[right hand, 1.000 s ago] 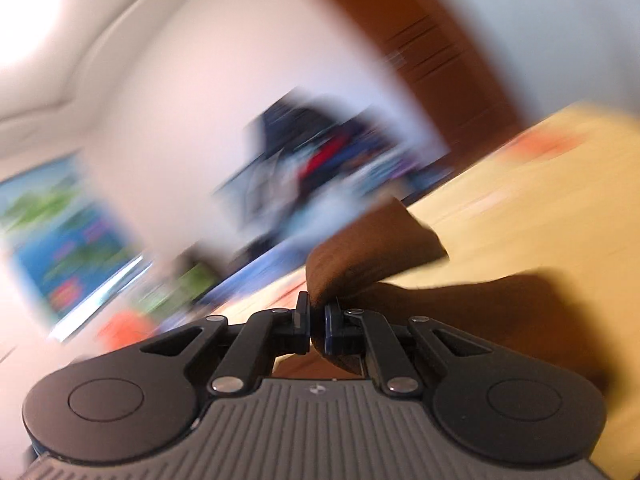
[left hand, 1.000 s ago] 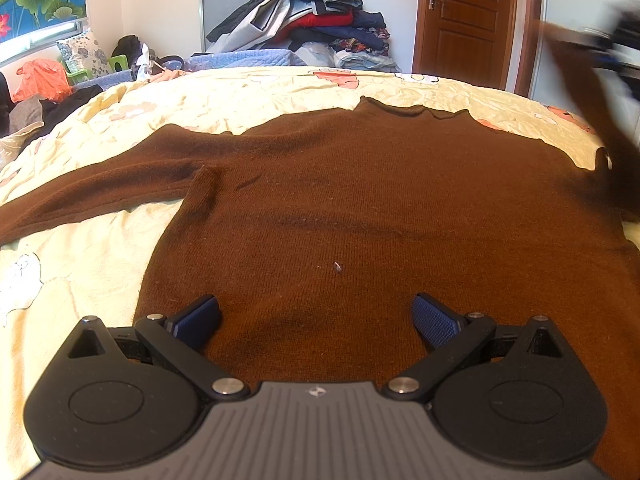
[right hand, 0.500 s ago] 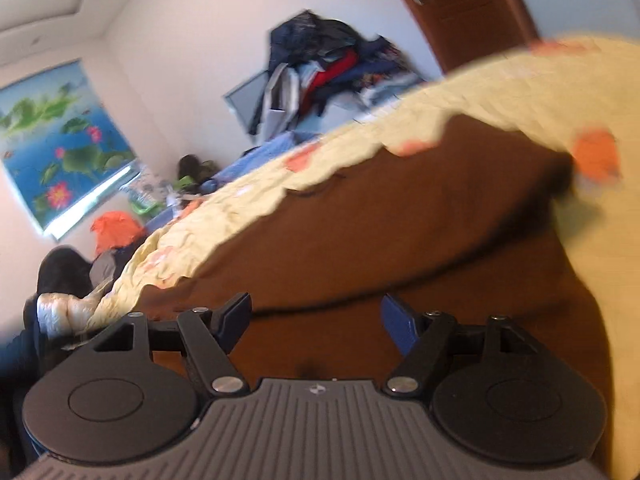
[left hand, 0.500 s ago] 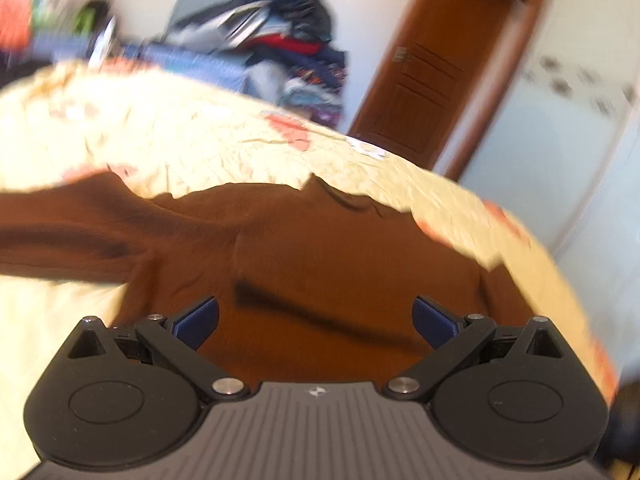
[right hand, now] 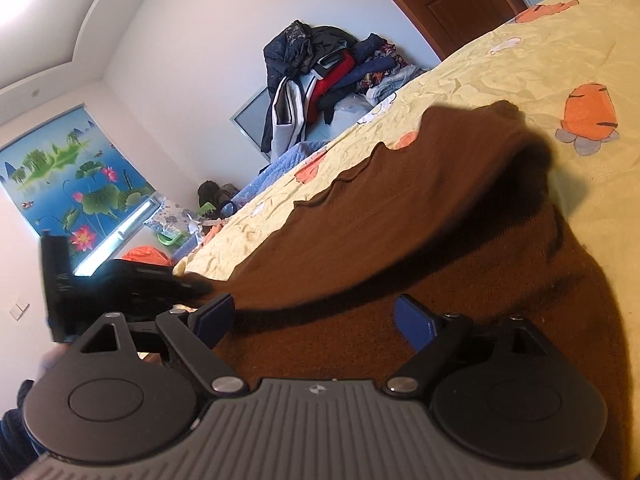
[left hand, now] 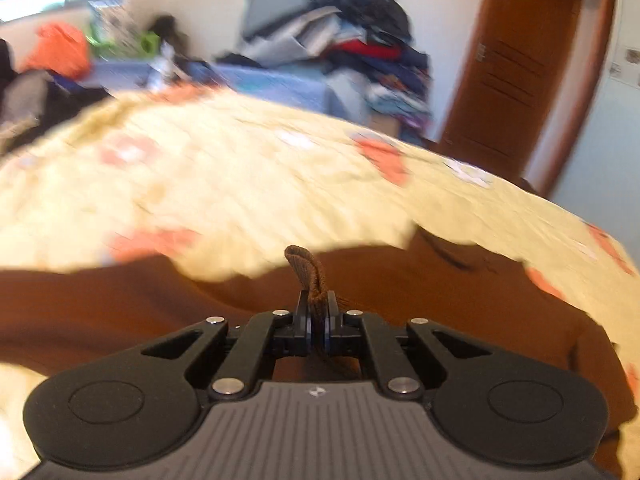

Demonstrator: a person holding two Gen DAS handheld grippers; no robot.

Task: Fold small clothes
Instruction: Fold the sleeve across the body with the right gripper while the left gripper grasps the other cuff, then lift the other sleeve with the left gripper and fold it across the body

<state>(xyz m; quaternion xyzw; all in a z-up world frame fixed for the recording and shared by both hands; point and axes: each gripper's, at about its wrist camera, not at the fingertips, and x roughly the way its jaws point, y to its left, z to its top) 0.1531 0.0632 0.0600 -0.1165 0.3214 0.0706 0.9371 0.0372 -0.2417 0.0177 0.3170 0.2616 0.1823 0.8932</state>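
Note:
A brown knit sweater (left hand: 440, 288) lies spread on the yellow bedspread (left hand: 240, 168). My left gripper (left hand: 318, 312) is shut on a small pinched-up fold of the sweater, and the knit sticks up between the pads. In the right wrist view one sleeve of the sweater (right hand: 400, 208) lies folded across the body. My right gripper (right hand: 316, 316) hovers just above the sweater with its jaws opening; no cloth is between the pads. The left gripper (right hand: 196, 286) shows at that view's left edge, at the sweater's far side.
A heap of clothes (right hand: 320, 68) is stacked against the far wall beyond the bed. A wooden door (left hand: 520, 60) stands at the right. An orange bundle (left hand: 56, 50) and other items lie past the bed's left side. Bare bedspread (right hand: 520, 60) surrounds the sweater.
My left gripper went from wide open to shut on a fold of the sweater and shifted sideways. My right gripper let go of the sleeve, opened and sank toward the sweater.

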